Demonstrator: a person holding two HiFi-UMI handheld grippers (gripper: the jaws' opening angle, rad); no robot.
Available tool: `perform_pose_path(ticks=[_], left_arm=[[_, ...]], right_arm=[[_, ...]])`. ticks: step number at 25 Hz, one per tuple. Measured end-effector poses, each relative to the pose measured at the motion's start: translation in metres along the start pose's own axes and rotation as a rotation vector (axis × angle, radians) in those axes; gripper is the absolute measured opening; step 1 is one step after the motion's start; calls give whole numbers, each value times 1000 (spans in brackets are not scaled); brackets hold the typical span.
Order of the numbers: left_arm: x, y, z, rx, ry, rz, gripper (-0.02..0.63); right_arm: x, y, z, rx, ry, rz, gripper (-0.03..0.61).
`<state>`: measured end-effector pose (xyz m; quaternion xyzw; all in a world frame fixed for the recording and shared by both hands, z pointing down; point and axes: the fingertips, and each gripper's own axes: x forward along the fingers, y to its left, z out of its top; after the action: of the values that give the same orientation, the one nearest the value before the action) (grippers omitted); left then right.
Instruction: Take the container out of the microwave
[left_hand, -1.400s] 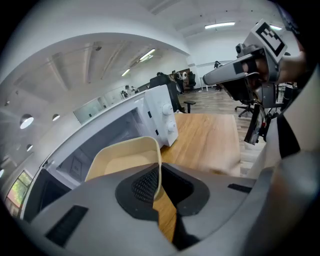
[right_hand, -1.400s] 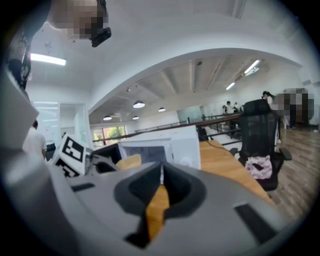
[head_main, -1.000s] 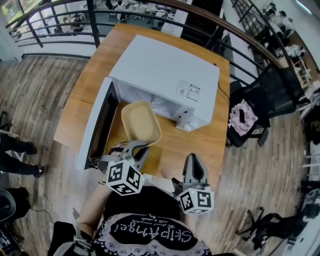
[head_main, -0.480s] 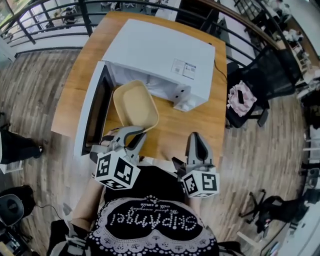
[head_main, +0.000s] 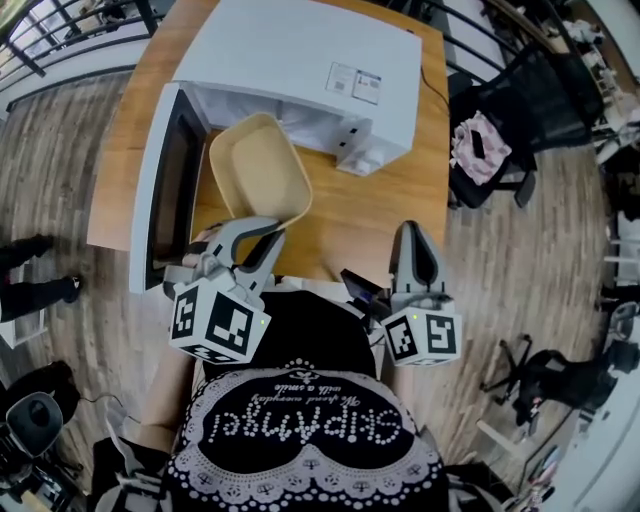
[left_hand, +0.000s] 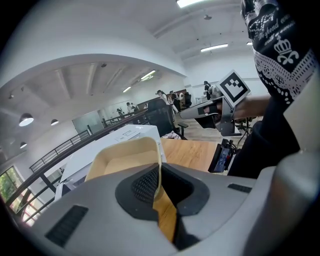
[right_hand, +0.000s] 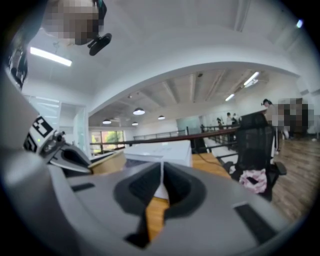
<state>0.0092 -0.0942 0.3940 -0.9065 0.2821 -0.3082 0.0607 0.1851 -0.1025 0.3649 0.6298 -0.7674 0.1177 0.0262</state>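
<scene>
Container (head_main: 255, 175) looks nearly clear of microwave (head_main: 300, 50), left gripper (head_main: 250, 235) clamped on its near rim; hold it level, set it on table (head_main: 370, 215). Right gripper (head_main: 415, 238) closed, empty.

your head camera looks steeply down from above your chest onto the wooden table (head_main: 385, 215), the white microwave (head_main: 300, 50), the left gripper (head_main: 250, 228) and the right gripper (head_main: 415, 230). the left gripper view sits low behind its jaws, very near the beige container (left_hand: 125, 159), facing the microwave. the right gripper view looks nearly level across the table. all three share the microwave.
</scene>
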Motion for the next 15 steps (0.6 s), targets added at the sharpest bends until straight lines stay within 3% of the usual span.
perform_pose_path(ticks=[7, 15], left_arm=[[14, 9, -4, -9, -3, -9, 41], [19, 12, -1, -6, -6, -14, 41]], right_arm=[[9, -1, -9, -59, 52, 20, 38], [10, -6, -8, -59, 58, 15, 38]])
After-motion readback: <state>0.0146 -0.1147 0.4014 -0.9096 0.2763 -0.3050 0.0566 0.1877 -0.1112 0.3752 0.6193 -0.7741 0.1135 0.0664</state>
